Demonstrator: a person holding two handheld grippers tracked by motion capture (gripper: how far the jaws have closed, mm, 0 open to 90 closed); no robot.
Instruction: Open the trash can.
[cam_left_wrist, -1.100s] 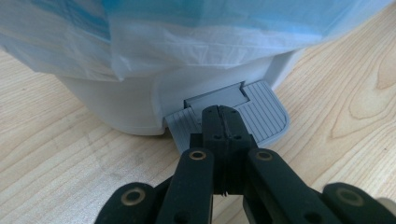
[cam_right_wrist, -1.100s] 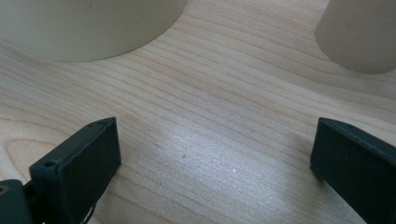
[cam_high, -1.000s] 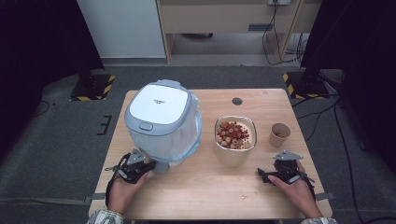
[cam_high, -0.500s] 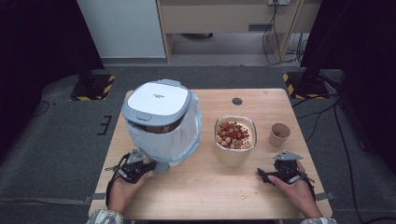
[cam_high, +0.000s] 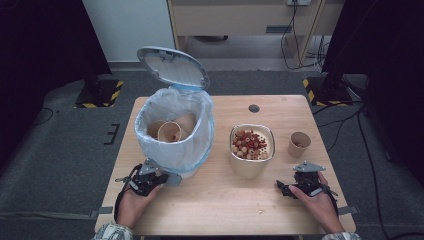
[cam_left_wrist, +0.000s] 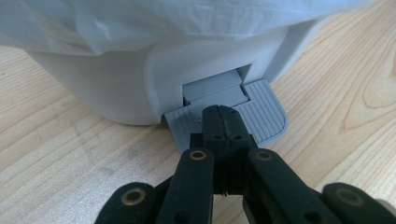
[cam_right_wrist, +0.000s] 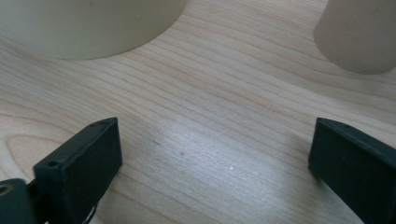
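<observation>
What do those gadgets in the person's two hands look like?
Each is a small black hand-held tool. The left gripper and right gripper each carry a grey three-cornered plate on top and trail a black cable. Their fingers are flat black blocks on linkages with brass-coloured pivots. A patterned sleeve covers the left forearm.

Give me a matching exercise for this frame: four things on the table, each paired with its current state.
Things:
1. white pedal bin with a blue liner
2. cream bowl
3. left gripper
4. right gripper

States:
A. jaws wide apart over bare wood
B. lid raised, paper cups inside
C. jaws shut, tips on the grey pedal
D. filled with red and tan round pieces

Pairs: 1-B, 2-D, 3-C, 4-A
</observation>
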